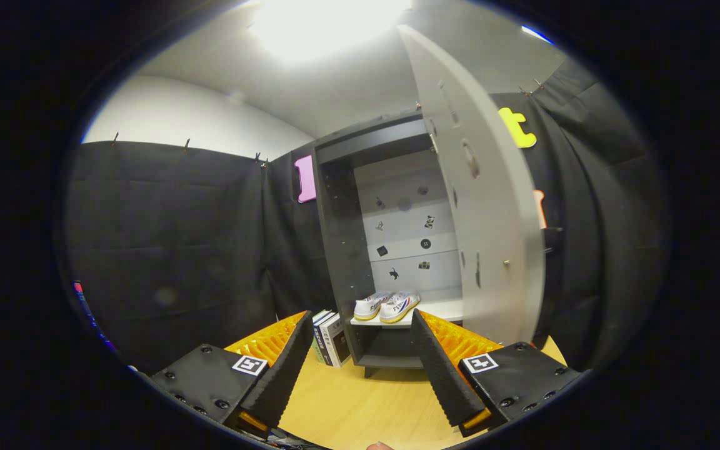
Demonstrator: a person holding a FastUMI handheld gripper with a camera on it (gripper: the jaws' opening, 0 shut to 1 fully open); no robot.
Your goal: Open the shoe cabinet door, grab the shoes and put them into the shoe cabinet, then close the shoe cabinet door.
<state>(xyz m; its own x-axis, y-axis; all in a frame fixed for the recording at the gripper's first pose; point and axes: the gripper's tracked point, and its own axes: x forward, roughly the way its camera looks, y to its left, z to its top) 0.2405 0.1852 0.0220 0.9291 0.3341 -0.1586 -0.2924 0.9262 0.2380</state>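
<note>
2 shoes point(387, 306) shelved, gripper point(360, 362) agape

Beyond the gripper's point(360, 350) spread, empty jaws, shoes point(387, 306) sit inside the shoe cabinet point(341, 250), door point(491, 206) open.

I see a strong overhead light point(322, 25) blown out to white glare on the ceiling. The door point(485, 206) and surface point(360, 400) are evenly lit. Cabinet point(347, 250) interior under its top is shadowed. Fisheye bends the door and walls at the rim. Fingers point(285, 369), spread apart with nothing between, look sharp.
</note>
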